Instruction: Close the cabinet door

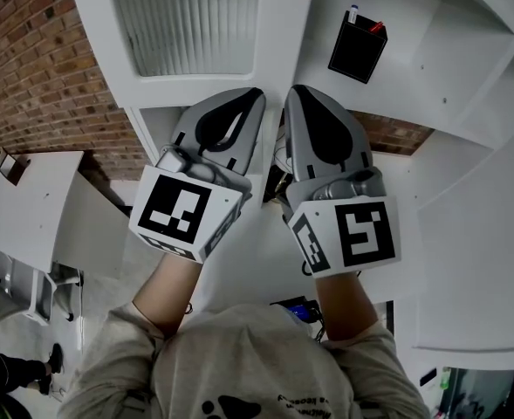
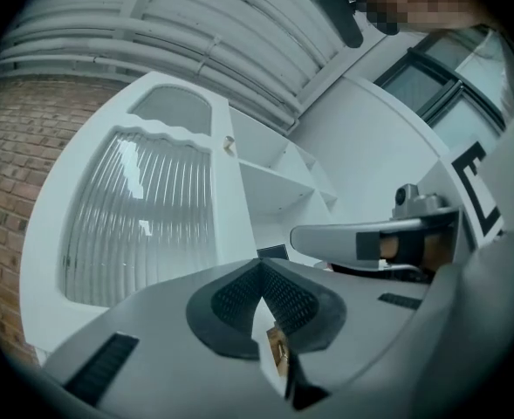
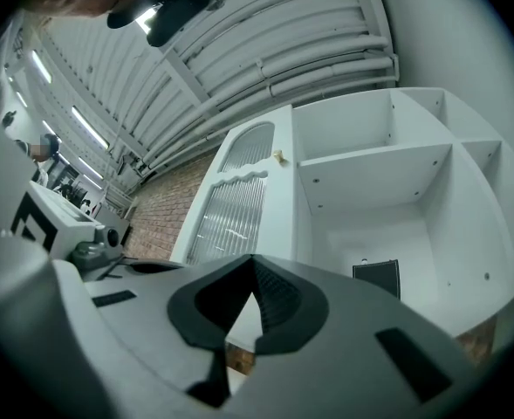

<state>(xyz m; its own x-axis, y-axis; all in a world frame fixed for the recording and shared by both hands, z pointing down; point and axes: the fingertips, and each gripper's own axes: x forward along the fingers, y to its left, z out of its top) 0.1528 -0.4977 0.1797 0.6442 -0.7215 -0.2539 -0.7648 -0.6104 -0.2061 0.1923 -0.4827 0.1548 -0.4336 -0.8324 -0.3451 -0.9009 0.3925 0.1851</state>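
The white cabinet door (image 1: 195,24) with a ribbed glass pane stands swung open, to the left of the open cabinet (image 1: 431,59). In the left gripper view the door (image 2: 143,208) fills the left half, a small knob (image 2: 229,144) on its free edge. In the right gripper view the door (image 3: 235,208) is seen edge-on beside the shelves (image 3: 370,155). My left gripper (image 1: 258,94) (image 2: 261,267) and right gripper (image 1: 293,90) (image 3: 254,260) are side by side, both shut and empty, short of the door's lower edge and apart from it.
A black box (image 1: 357,49) (image 3: 377,278) holding pens stands on a cabinet shelf. A brick wall (image 1: 38,68) is behind the door. White tables (image 1: 21,208) stand at the left. The person's sleeves and forearms fill the lower part of the head view.
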